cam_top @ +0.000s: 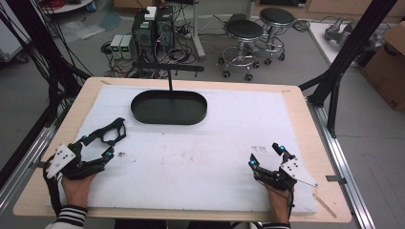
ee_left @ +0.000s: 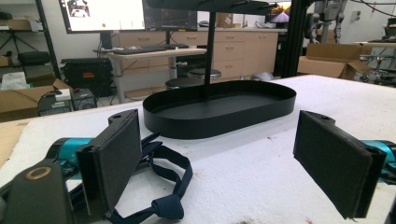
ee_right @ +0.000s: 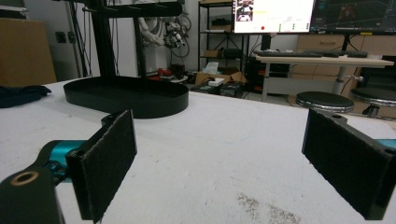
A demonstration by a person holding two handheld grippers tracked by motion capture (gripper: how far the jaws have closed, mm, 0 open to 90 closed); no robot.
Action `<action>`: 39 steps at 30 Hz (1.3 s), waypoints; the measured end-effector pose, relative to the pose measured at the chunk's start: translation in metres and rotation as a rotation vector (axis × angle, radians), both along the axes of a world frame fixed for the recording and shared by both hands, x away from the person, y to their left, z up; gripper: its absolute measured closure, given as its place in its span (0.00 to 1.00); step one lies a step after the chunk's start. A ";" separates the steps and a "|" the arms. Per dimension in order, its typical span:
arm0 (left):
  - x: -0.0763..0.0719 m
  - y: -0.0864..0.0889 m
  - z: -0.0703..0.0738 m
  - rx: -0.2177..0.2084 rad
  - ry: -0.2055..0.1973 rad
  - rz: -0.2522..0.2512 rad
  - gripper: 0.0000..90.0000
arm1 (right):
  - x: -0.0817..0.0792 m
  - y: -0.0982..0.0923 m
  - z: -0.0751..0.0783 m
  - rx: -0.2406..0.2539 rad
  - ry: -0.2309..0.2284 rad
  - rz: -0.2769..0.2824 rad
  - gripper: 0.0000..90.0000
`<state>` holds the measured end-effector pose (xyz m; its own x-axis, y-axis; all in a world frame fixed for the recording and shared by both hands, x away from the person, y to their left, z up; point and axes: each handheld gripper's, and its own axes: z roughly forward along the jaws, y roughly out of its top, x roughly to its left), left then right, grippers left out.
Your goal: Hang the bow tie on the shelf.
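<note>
left claw apart by dark strap | right claw apart | black tray behind

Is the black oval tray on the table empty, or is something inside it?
Empty. The black oval tray shows a bare floor in both gripper views; its post rises from it.

tray – far centre of table | strap – near-left of tray | grippers – near corners

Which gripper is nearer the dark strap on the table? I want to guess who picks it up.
Left. The left gripper sits right at the dark strap, jaws open. The right gripper rests far across the table, jaws open.
</note>
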<state>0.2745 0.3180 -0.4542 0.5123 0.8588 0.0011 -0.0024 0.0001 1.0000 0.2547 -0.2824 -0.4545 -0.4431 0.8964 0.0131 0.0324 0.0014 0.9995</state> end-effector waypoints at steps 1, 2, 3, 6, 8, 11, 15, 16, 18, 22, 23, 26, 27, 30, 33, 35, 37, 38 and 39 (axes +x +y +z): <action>0.000 0.000 0.000 0.000 0.001 0.001 0.18 | 0.000 0.000 0.000 0.000 -0.002 0.003 0.10; 0.000 0.000 0.000 0.003 0.001 0.002 0.18 | 0.000 0.000 0.000 -0.002 -0.003 0.003 0.10; 0.000 0.000 0.000 0.005 0.002 0.003 0.17 | 0.000 0.000 0.000 -0.002 -0.004 0.002 0.10; 0.000 -0.001 0.000 0.012 0.001 -0.002 0.17 | 0.000 0.000 0.000 0.003 -0.001 0.002 0.10; 0.000 0.000 0.000 0.010 0.002 -0.006 0.17 | 0.000 -0.001 0.000 0.005 0.000 0.002 0.10; 0.001 -0.001 0.000 0.007 0.006 -0.004 0.17 | 0.000 0.000 0.000 -0.001 -0.001 0.000 0.10; 0.001 -0.001 0.001 0.005 0.010 0.002 0.17 | 0.001 0.000 0.000 -0.001 -0.001 0.002 0.10; 0.001 -0.001 0.001 0.010 0.013 0.003 0.17 | 0.000 0.000 0.000 -0.002 0.000 0.003 0.10; 0.001 -0.002 0.001 0.017 0.012 0.009 0.17 | 0.000 0.000 0.000 -0.011 -0.006 0.002 0.10; 0.002 -0.004 0.002 0.038 0.024 0.027 0.17 | 0.000 0.000 0.000 -0.011 -0.009 0.002 0.10; 0.002 -0.004 0.002 0.040 0.026 0.031 0.17 | 0.000 0.001 0.000 -0.009 -0.007 0.002 0.10; 0.003 -0.004 0.002 0.030 0.029 0.032 0.17 | 0.000 0.000 0.000 -0.011 -0.006 0.001 0.10; 0.003 -0.004 0.002 0.031 0.031 0.031 0.17 | 0.000 0.000 0.000 -0.010 -0.003 0.003 0.10; 0.003 -0.003 0.003 0.019 0.047 0.027 0.17 | 0.001 0.001 0.000 -0.017 -0.006 0.005 0.10; 0.004 0.001 0.006 -0.013 0.051 0.034 0.17 | 0.000 0.001 0.000 -0.013 -0.001 0.006 0.10; 0.004 0.002 0.006 -0.032 0.056 0.039 0.17 | 0.000 0.001 0.000 -0.013 0.000 0.007 0.10; 0.006 0.005 0.008 -0.044 0.081 0.046 0.17 | 0.001 0.001 0.000 -0.013 0.002 0.009 0.10; 0.007 0.006 0.010 -0.028 0.095 0.047 0.17 | 0.000 0.001 0.000 -0.013 0.003 0.009 0.10; 0.008 0.006 0.013 -0.010 0.104 0.049 0.17 | 0.001 0.001 0.000 -0.015 0.003 0.010 0.10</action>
<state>0.2828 0.3242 -0.4413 0.4663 0.8827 -0.0587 0.1008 0.0128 0.9948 0.2553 -0.2814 -0.4541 -0.4520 0.8920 0.0009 0.0350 0.0167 0.9992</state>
